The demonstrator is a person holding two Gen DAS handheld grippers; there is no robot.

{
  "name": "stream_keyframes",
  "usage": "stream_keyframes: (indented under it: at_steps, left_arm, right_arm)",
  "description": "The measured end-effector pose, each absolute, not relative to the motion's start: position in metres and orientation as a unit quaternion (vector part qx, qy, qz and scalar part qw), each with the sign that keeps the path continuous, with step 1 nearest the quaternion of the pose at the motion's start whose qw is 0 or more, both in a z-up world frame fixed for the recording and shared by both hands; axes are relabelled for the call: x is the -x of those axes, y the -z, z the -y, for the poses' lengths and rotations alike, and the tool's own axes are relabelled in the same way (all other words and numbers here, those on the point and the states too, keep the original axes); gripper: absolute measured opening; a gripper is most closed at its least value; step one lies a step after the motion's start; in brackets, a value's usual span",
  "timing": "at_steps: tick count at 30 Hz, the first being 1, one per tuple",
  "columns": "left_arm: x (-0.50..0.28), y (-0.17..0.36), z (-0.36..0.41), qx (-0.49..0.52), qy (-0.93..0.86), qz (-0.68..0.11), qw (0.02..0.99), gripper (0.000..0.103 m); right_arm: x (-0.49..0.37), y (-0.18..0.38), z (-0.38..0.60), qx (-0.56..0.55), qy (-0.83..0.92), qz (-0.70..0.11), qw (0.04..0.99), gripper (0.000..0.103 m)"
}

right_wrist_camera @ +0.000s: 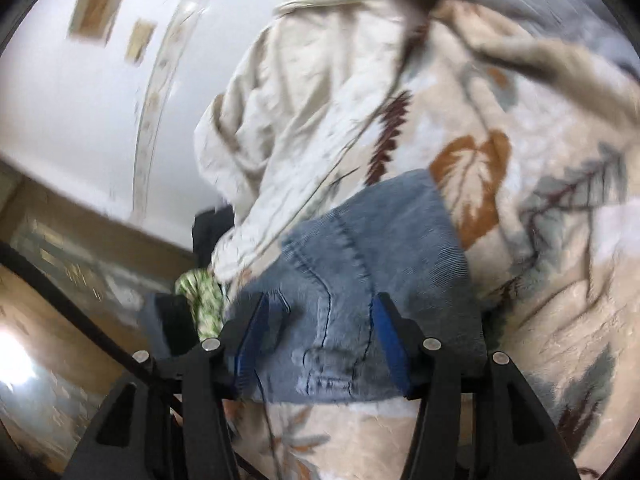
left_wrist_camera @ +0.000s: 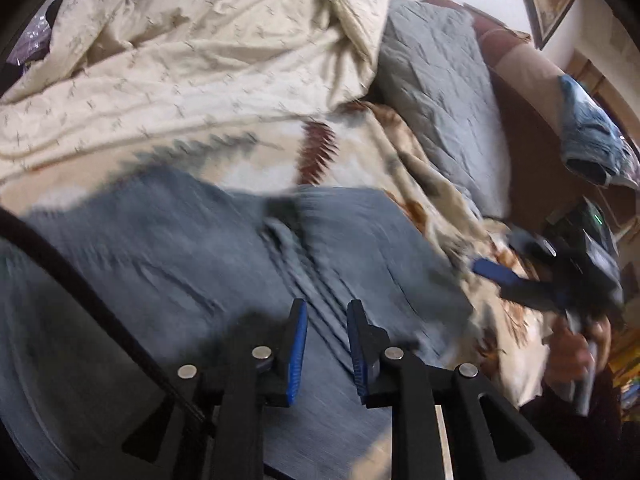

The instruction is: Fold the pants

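Already the pants point(left_wrist_camera: 224, 256) lie folded over on the leaf-print blanket point(right_wrist_camera: 540, 152) at the near side of the bed, both the left gripper point(left_wrist_camera: 327, 344) and right gripper point(right_wrist_camera: 320, 344) hovering with jaws spread and empty, so perhaps one fold remains.

The pants point(left_wrist_camera: 192, 248) are blue-grey denim with darker stitching. The blanket point(right_wrist_camera: 540, 152) is cream with rust, maroon and grey-green leaves. The sheet point(left_wrist_camera: 180, 52) is cream with small grey sprigs. The pillow point(left_wrist_camera: 436, 92) is grey. Tool pads point(left_wrist_camera: 298, 352) are blue.
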State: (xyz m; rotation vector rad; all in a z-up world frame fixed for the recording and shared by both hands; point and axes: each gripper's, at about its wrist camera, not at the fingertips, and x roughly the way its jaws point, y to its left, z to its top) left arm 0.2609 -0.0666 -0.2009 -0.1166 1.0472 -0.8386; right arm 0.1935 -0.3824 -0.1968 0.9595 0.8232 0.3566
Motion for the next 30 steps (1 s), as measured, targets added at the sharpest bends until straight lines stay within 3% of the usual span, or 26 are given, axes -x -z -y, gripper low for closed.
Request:
stream_keyframes:
  at_steps: [8,15,22,25,27,30]
  left_arm:
    - [-0.233,0.209,0.086,0.101,0.393,-0.495,0.768,0.023]
    - [-0.226,0.225,0.078,0.057,0.352,-0.52,0.776,0.023]
    - [-0.182,0.171,0.013,-0.012,0.263,-0.439,0.859,0.024]
    - [-0.161,0.153,-0.058,0.019,0.141,-0.403,0.904,0.033]
    - [-0.149,0.149,-0.1,0.039,0.047,-0.38,0.923,0.053]
    - [-0.138,0.152,-0.148,0.056,-0.066,-0.36,0.929,0.058]
  right_arm:
    - [-0.246,0.216,0.354,-0.459,-0.165,-0.403,0.774,0.055]
    - [-0.248,0.244,0.322,-0.448,-0.176,-0.488,0.728,0.055]
    - [-0.238,0.225,0.314,-0.412,-0.195,-0.452,0.767,0.055]
    - [-0.233,0.213,0.302,-0.372,-0.194,-0.442,0.793,0.055]
    - [-0.23,0.201,0.286,-0.348,-0.195,-0.44,0.805,0.055]
    - [-0.232,0.182,0.25,-0.322,-0.212,-0.44,0.811,0.055]
